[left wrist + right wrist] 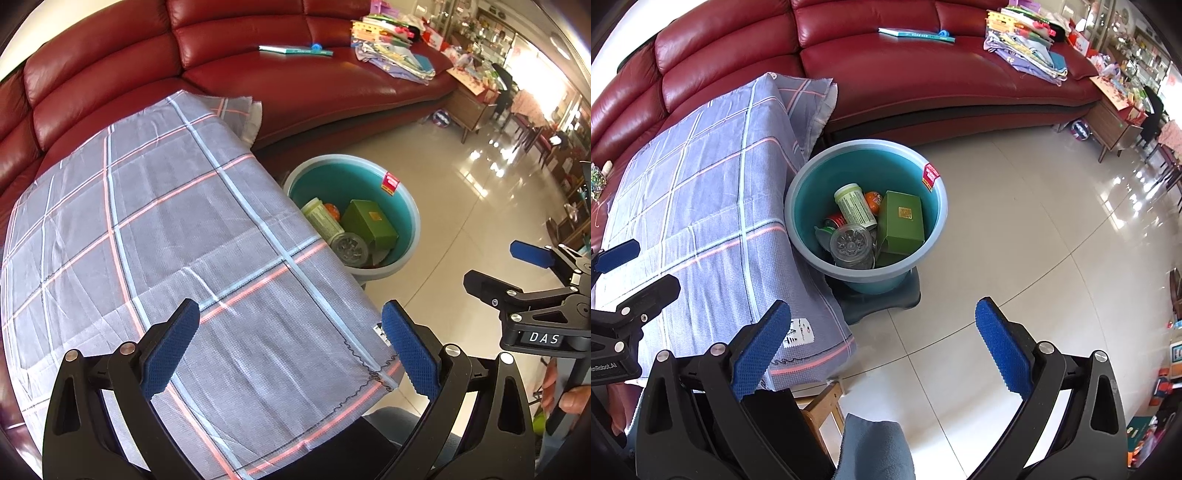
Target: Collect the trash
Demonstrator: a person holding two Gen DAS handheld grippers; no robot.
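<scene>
**Both grippers empty, trash in bucket**

Left gripper [291,347]: jaws spread wide, nothing between them, hovering over the plaid-cloth-covered table [155,221]. Teal bucket [798,192] sits ahead and right of it, just beside the table edge, on a dark stand [886,299]. Inside: pale green labelled bottle [855,206], clear plastic container [851,245], green box [901,225], orange item [873,201], red can [836,221] partly buried. Right gripper [882,347]: jaws wide apart, empty, over the tiled floor [1015,240]; bucket ahead, slightly left. Red leather sofa [923,81] beyond.
</scene>
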